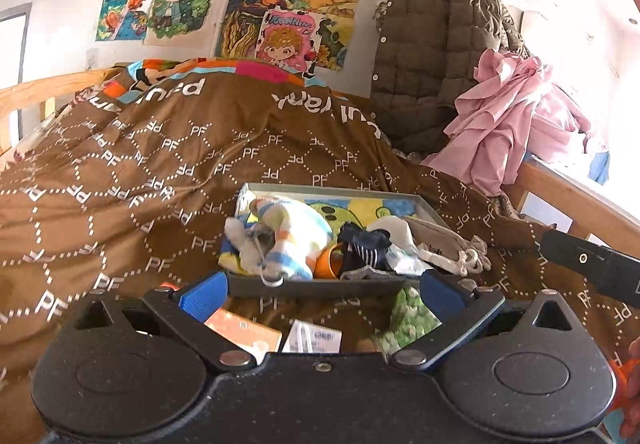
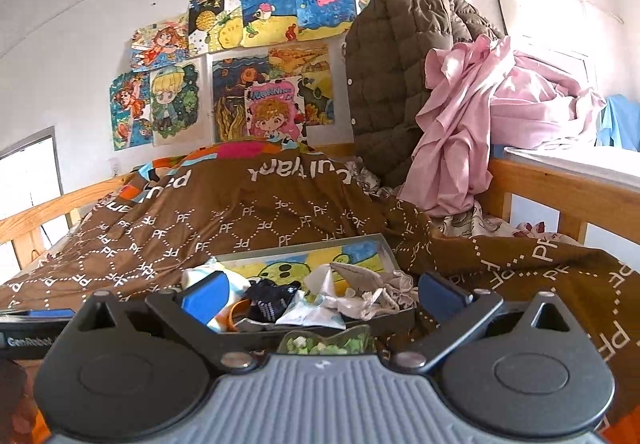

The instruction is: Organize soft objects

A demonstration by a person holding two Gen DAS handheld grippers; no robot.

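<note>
A shallow grey tray (image 1: 320, 190) (image 2: 390, 250) with a cartoon picture on its floor lies on the brown bedspread (image 1: 120, 172). In it are a striped plush toy (image 1: 288, 236), dark navy socks (image 1: 366, 246) (image 2: 272, 298), a beige drawstring pouch (image 1: 440, 240) (image 2: 376, 284), white cloth pieces and an orange ring (image 1: 328, 264). My left gripper (image 1: 320, 292) hangs open just short of the tray's near wall, nothing between its blue pads. My right gripper (image 2: 320, 294) is open too, over the tray's near edge. A green patterned soft item (image 1: 408, 320) (image 2: 324, 344) lies in front of the tray.
An orange card box (image 1: 244, 330) and a white packet (image 1: 312, 338) lie on the bedspread below the left gripper. A quilted olive jacket (image 1: 432, 56) and pink cloth (image 1: 504, 112) hang at the wooden bed rail (image 1: 576, 196) on the right. Drawings cover the wall.
</note>
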